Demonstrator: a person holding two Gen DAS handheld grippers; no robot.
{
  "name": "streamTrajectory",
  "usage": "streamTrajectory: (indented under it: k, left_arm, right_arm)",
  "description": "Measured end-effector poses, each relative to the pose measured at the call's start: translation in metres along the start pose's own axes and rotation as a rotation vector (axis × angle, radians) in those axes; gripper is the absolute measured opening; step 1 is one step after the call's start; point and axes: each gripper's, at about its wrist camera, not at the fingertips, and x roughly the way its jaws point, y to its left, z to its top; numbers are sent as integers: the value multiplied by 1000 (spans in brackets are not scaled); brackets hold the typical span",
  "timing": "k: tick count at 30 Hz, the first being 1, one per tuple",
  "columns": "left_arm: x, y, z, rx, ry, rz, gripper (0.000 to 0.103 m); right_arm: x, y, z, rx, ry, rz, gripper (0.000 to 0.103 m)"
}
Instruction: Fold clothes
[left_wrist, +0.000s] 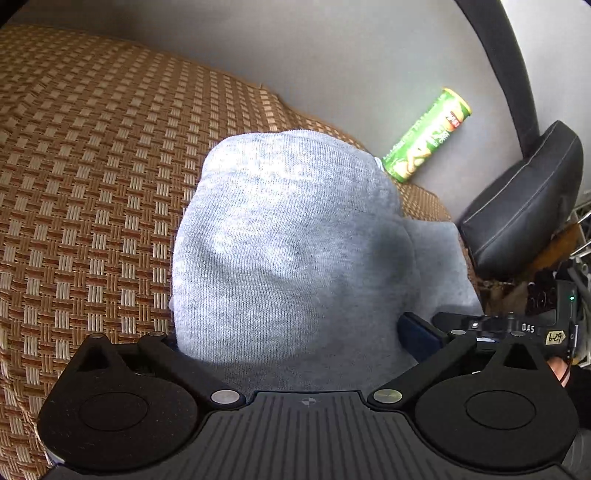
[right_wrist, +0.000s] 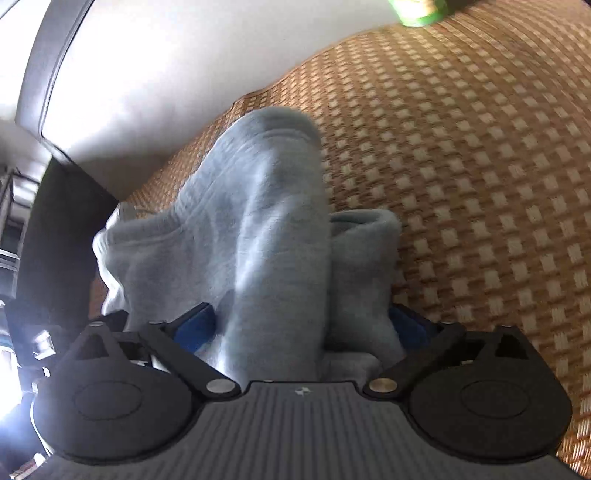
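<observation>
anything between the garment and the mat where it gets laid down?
Nothing visible. The grey garment hangs in both tongs, left and right, over bare woven mat. The green chip can lies off by the wall.

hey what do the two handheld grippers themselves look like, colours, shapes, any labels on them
Both match: a matte black ribbed body, two round black discs at the sides, black linkage arms with silver pivot pins, and blue pads inside the fingers. A small diamond mark sits at the centre of each body. From the left gripper view, the right gripper shows white "DAS" lettering, a handwritten yellowish sticker and a green light.
</observation>
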Motion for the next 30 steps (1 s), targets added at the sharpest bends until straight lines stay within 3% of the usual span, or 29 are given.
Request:
streamTrajectory:
  k: [4, 5, 6, 7, 10, 13, 18, 24, 27, 30]
  left_arm:
    - [-4, 2, -3, 6, -5, 10, 98]
    - [-9, 3, -6, -1, -9, 10, 89]
    - [-13, 4, -9, -10, -13, 9, 83]
    - [-17, 4, -11, -22, -23, 10, 80]
    - [-28, -5, -21, -27, -66, 47, 66]
    - [-36, -23, -27, -21, -106, 100, 58]
    - [-50, -64, -44, -13, -130, 193, 49]
    - [-33, -157, -50, -30, -187, 199, 48]
    - [-24, -204, -53, -39, -216, 200, 47]
    - [19, -254, -22, -26, -260, 146, 47]
  right_arm:
    - [1, 6, -4, 11, -17, -33, 101]
    - [0, 7, -6, 20, -18, -39, 99]
    - [0, 10, -7, 29, -14, -42, 95]
    - [0, 12, -8, 38, -10, -44, 80]
    - [-4, 21, -13, 52, -7, -35, 60]
    - [-15, 22, -18, 44, -9, -3, 51]
    - [-38, 9, -27, 18, 1, 110, 47]
    - [-85, -34, -27, 8, 20, 234, 46]
    - [-132, -63, -6, -19, -5, 246, 46]
    - [-181, -89, 35, -59, -73, 223, 46]
